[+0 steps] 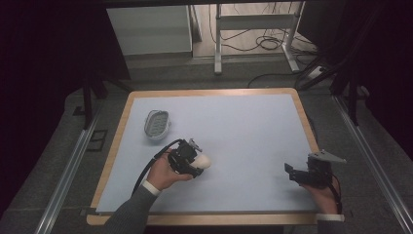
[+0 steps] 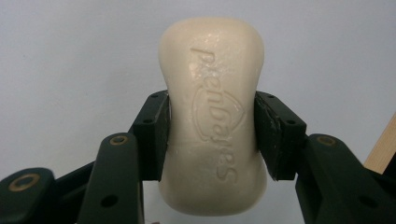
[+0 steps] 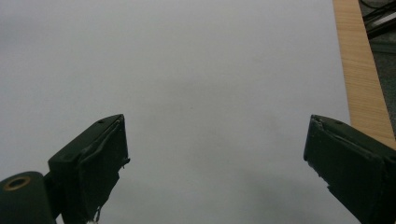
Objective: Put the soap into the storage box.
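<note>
A cream bar of soap [image 2: 212,116] with embossed lettering is clamped at its narrow waist between the two black jaws of my left gripper [image 2: 212,133]. In the high view the soap [image 1: 203,160] pokes out to the right of that left gripper [image 1: 195,163], held over the middle-left of the pale blue mat. A grey-white soap dish [image 1: 158,124] lies on the mat up and to the left of it. My right gripper [image 1: 290,171] rests near the mat's front right, and in its own view the right gripper [image 3: 217,158] stands wide open with nothing between its jaws.
The pale blue mat [image 1: 243,126] covers a wooden-edged table [image 1: 298,100]. In the right gripper view the wooden edge [image 3: 362,70] runs along the right side. Beyond the table stand metal frame legs [image 1: 217,44] and loose cables [image 1: 268,41] on the floor.
</note>
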